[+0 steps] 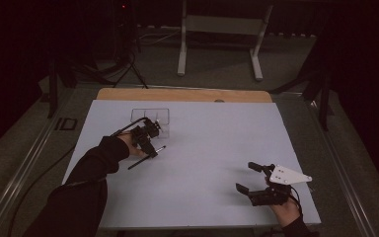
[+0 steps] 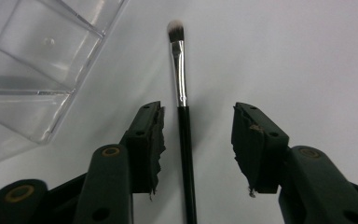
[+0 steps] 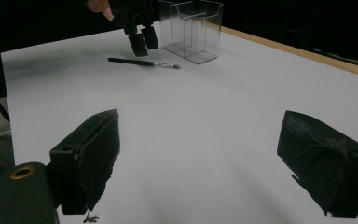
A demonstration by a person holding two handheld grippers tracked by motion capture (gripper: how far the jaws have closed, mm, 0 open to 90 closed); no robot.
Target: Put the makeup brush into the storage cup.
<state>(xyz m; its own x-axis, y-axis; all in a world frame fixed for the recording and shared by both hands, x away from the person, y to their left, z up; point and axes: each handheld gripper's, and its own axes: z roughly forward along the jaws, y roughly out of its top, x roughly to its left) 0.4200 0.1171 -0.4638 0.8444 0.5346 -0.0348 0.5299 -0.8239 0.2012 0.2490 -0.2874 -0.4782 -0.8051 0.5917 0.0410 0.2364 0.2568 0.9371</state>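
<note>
A makeup brush [image 2: 182, 102] with a black handle, silver ferrule and pale tip lies flat on the white table. My left gripper [image 2: 198, 140] hangs open over it, with the handle running between the two jaws, closer to the left one and untouched. In the high view the brush [image 1: 146, 158] lies at the left-centre, under the left gripper [image 1: 150, 145]. My right gripper [image 1: 246, 177] rests near the front right, open wide and holding nothing. From the right gripper [image 3: 196, 158] view, the brush [image 3: 142, 62] lies far off beneath the left gripper [image 3: 141, 41].
A clear acrylic organiser box [image 1: 150, 116] with compartments stands just beyond the brush, and also appears as the organiser box [image 2: 32, 70] and the organiser box [image 3: 193, 30]. The white sheet [image 1: 212, 143] covers a wooden table. A grey plate [image 1: 288, 175] tops the right gripper.
</note>
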